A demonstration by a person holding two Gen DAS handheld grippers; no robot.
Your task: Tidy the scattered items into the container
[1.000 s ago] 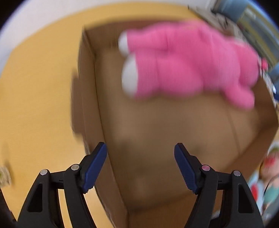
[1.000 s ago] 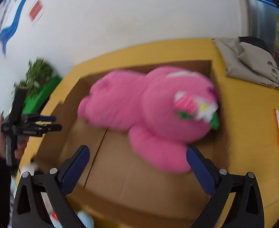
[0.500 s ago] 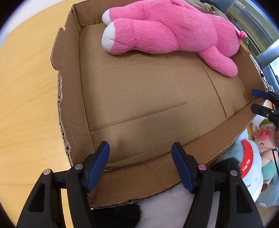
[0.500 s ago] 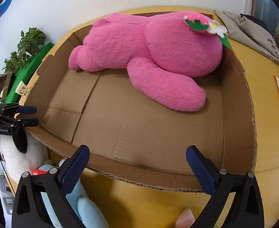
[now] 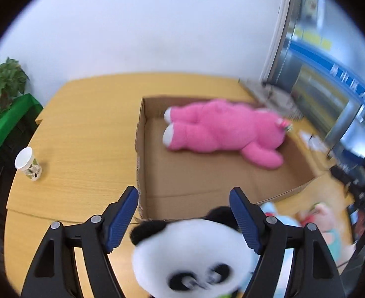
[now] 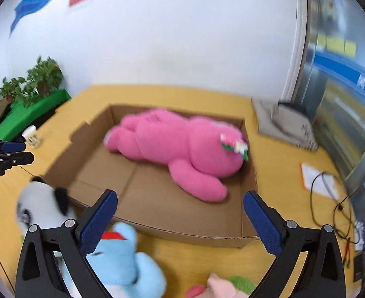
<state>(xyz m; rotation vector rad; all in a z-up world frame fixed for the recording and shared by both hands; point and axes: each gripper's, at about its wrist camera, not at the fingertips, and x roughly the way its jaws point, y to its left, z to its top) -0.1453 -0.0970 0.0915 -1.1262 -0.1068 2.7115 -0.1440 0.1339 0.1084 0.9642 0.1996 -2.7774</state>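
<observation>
A big pink plush (image 5: 222, 131) (image 6: 180, 146) lies in the far part of a shallow cardboard box (image 5: 142, 134) (image 6: 249, 198) on the yellow table. My left gripper (image 5: 183, 219) is open, just above a black-and-white panda plush (image 5: 195, 253) (image 6: 40, 206) outside the box's near edge. My right gripper (image 6: 180, 219) is open and empty, pulled back from the box, above a light-blue plush (image 6: 125, 263) and a small pink plush (image 6: 219, 285). The left gripper (image 6: 13, 152) also shows at the left edge of the right wrist view.
A paper cup (image 5: 28, 164) stands on the table left of the box. Folded grey cloth (image 6: 284, 126), a paper sheet (image 6: 316, 178) and black cables (image 6: 336, 206) lie to the right. Green plants (image 6: 33, 82) stand at far left.
Both grippers have pulled back and up from over the box. The panda plush now sits between the left gripper's open fingers; the blue plush is under the right gripper.
</observation>
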